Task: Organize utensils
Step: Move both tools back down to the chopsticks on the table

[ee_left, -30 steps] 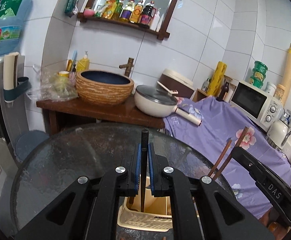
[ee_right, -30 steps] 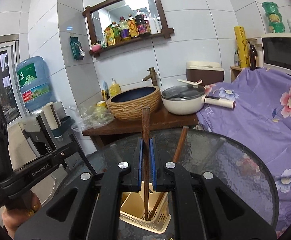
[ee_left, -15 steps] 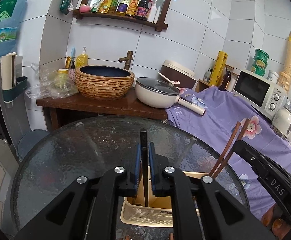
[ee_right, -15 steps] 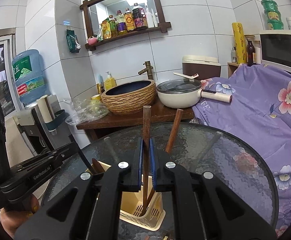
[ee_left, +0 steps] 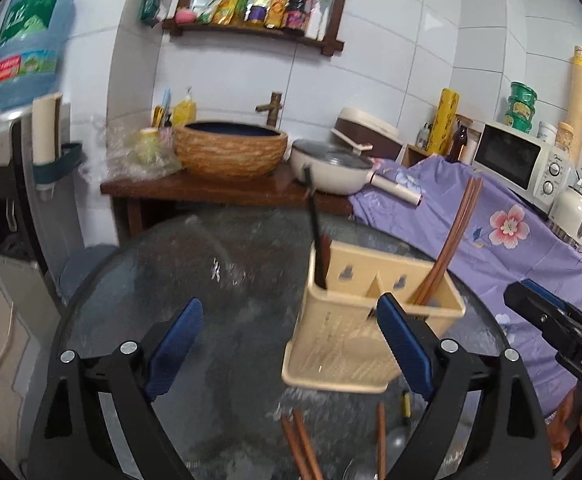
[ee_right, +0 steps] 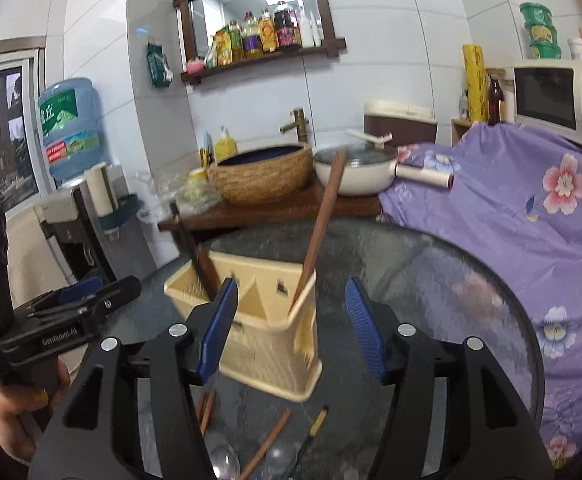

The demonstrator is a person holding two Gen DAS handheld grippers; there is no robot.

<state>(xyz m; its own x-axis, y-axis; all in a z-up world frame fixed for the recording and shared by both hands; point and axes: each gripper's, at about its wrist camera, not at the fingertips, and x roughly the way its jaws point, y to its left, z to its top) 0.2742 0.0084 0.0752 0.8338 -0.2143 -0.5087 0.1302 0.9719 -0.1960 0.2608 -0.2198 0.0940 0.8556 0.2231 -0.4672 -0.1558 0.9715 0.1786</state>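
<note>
On the round dark glass table (ee_left: 219, 280) stands a cream plastic utensil caddy (ee_left: 371, 344) with two compartments. A dark chopstick (ee_left: 315, 232) leans in its left compartment and a pair of reddish-brown wooden chopsticks (ee_left: 453, 236) in its right one. A second ago each gripper was clamped on a chopstick above the caddy; now both sets of jaws have just been opening, nothing is between the pads, and the chopsticks rest in the caddy on their own.

More brown chopsticks (ee_left: 301, 448) and metal spoons (ee_right: 223, 460) lie loose on the glass in front of the caddy, near the lower edge of both views.

The left gripper (ee_left: 291, 348) is spread wide, its blue pads well apart; the caddy sits just beyond its right finger. The right gripper (ee_right: 291, 324) is released about halfway, with the caddy's right corner showing between its pads, untouched.

Behind the table a brown wooden counter (ee_left: 211, 190) carries a woven basin (ee_left: 231, 152) and a cream lidded pan (ee_left: 331, 168). A purple flowered cloth (ee_left: 511, 240) covers the surface to the right, below a white microwave (ee_left: 519, 156). White tiles line the walls, and a water dispenser bottle (ee_left: 27, 44) stands at the left.
</note>
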